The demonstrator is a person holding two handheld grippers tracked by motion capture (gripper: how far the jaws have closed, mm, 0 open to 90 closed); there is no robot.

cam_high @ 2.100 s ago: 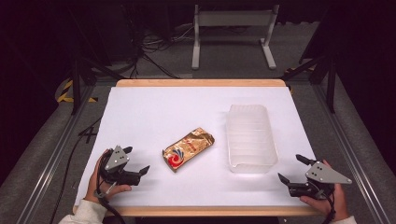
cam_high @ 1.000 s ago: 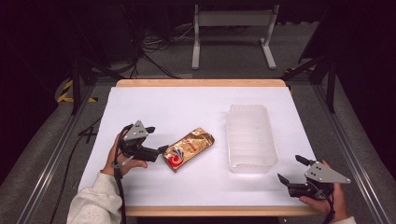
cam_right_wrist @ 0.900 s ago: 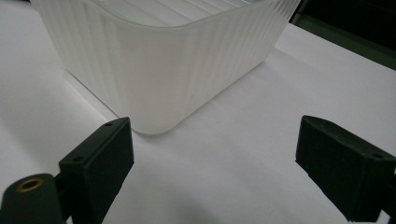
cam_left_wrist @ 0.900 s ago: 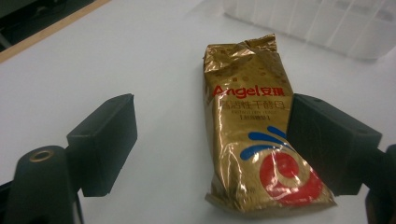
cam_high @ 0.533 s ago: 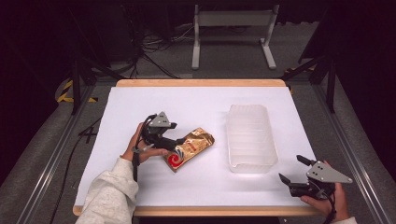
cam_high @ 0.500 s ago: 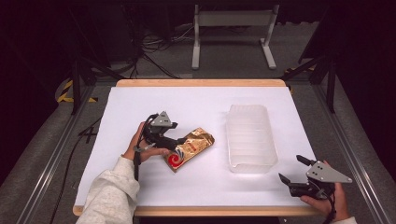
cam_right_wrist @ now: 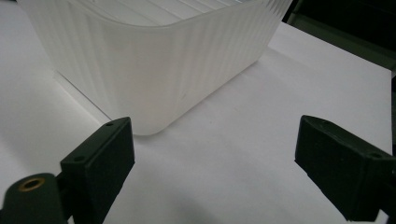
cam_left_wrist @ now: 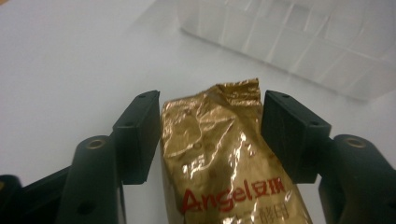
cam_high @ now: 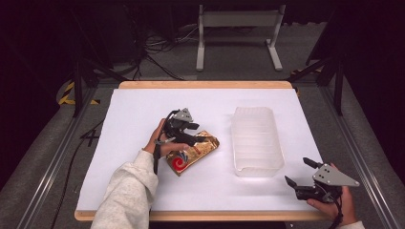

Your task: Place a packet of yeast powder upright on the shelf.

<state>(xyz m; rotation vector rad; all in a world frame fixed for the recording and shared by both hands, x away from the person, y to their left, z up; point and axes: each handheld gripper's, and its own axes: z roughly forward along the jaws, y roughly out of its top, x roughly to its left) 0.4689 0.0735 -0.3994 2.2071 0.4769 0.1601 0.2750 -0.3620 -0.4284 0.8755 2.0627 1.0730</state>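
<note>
- High view: the left gripper [cam_high: 197, 135] lies over the upper end of a gold foil packet [cam_high: 193, 153] near the middle of the white table [cam_high: 143, 105]. The packet lies flat and slanted, with a red swirl on its near end, and a sleeved forearm [cam_high: 126, 191] reaches up to it from the bottom edge.
- High view: a clear ribbed plastic bin [cam_high: 256, 140] stands to the right of the packet, near it but apart. The right gripper [cam_high: 300, 172] rests at the table's near right corner, well apart from the packet, its jaws spread wide with nothing between them.
- Left gripper view: the left gripper [cam_left_wrist: 210, 133] has its two black jaws on either side of the packet [cam_left_wrist: 219, 158], whose crumpled top edge points away toward the bin [cam_left_wrist: 299, 37]. The jaws have just been closing with the packet between them. The left pad [cam_left_wrist: 140, 135] sits against the foil edge, and the right pad [cam_left_wrist: 289, 133] is at or just beside the other edge; whether they already press on it cannot be told. Red lettering reads "Angel" low on the packet.
- Right gripper view: the right gripper [cam_right_wrist: 215, 168] faces a rounded corner of the bin [cam_right_wrist: 154, 70], which stands on the white table [cam_right_wrist: 280, 84] just beyond its left jaw. The jaws stand far apart over bare tabletop.
</note>
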